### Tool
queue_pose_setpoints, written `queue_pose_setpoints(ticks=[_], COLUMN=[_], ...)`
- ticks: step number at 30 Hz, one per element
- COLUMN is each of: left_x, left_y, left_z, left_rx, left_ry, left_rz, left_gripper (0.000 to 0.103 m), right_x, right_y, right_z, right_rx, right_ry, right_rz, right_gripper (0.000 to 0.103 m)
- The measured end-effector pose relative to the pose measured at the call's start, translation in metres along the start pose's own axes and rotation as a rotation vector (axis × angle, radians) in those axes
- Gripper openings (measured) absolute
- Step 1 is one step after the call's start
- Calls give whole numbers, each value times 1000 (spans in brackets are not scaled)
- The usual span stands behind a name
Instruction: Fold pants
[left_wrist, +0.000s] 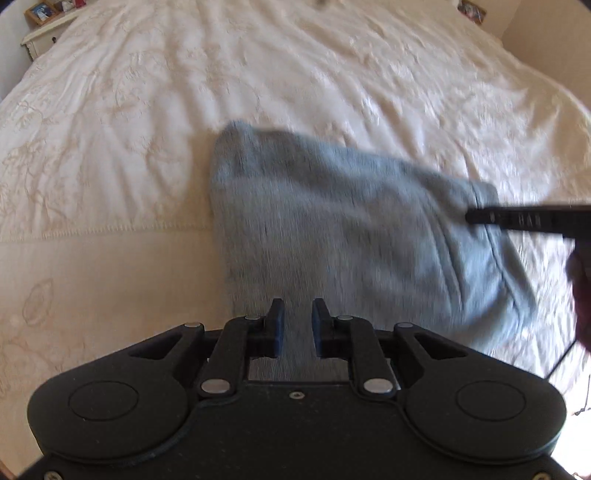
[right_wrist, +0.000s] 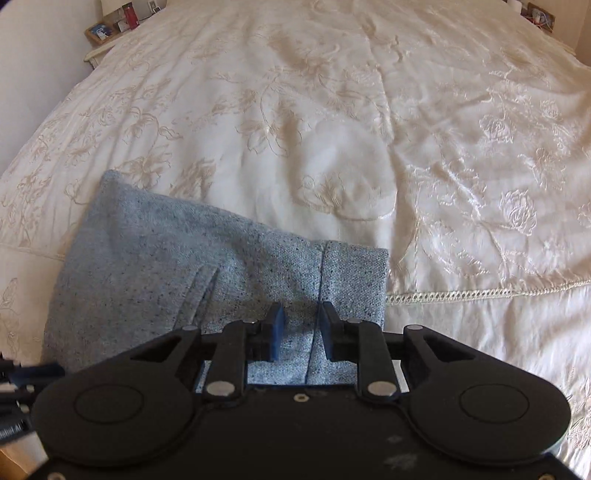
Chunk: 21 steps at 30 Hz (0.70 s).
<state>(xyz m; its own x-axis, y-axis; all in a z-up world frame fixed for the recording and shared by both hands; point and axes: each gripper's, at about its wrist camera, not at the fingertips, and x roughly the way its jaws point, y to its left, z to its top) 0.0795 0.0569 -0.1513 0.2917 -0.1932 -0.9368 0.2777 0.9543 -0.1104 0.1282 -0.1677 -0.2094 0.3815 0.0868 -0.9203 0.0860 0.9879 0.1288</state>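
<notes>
Left gripper (left_wrist: 297, 317): jaws stand a narrow way apart, with grey cloth visible through the gap; nothing is clamped between the pads. Right gripper (right_wrist: 298, 323): jaws likewise parted narrowly over grey fabric, not closed on it as far as the view shows. Both grippers sit low over the near edge of the pants (right_wrist: 177, 273), a light grey flecked garment lying folded into a compact bundle on the bed (right_wrist: 332, 110) near its foot. In the right wrist view a seam and a cuffed or hemmed band run along the right end of the bundle, just ahead of the right gripper's fingers. In the left wrist view the pants (left_wrist: 332, 221) appear blurred, and the right gripper reaches in from the right edge, touching or just over the bundle's right end. Beyond the pants lies a cream embroidered bedspread, creased. Far left, a pale nightstand (left_wrist: 44, 29) holds framed pictures and small items.
</notes>
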Motion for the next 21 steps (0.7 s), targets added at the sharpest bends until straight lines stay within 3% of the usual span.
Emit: queue_pose_setpoints(ticks=[2, 4, 11, 15, 21], left_x=[13, 13, 4, 3, -17], left_y=[-7, -12, 0, -5, 0], left_z=[-26, -37, -26, -32, -17], left_rx=[36, 52, -103, -90, -129], left_ry=[34, 17, 27, 26, -86], left_rz=[37, 61, 47, 71, 93], left_gripper=[25, 25, 24, 24, 26], right_x=[0, -3, -19, -31, -33], right_y=[-3, -4, -7, -11, -26], right_z=[-7, -12, -54, -67, -53], right_rx=[1, -5, 22, 48, 56], right_ry=[-7, -6, 30, 35, -17], right_rz=[10, 6, 6, 20, 15], right_gripper=[28, 30, 33, 35, 39])
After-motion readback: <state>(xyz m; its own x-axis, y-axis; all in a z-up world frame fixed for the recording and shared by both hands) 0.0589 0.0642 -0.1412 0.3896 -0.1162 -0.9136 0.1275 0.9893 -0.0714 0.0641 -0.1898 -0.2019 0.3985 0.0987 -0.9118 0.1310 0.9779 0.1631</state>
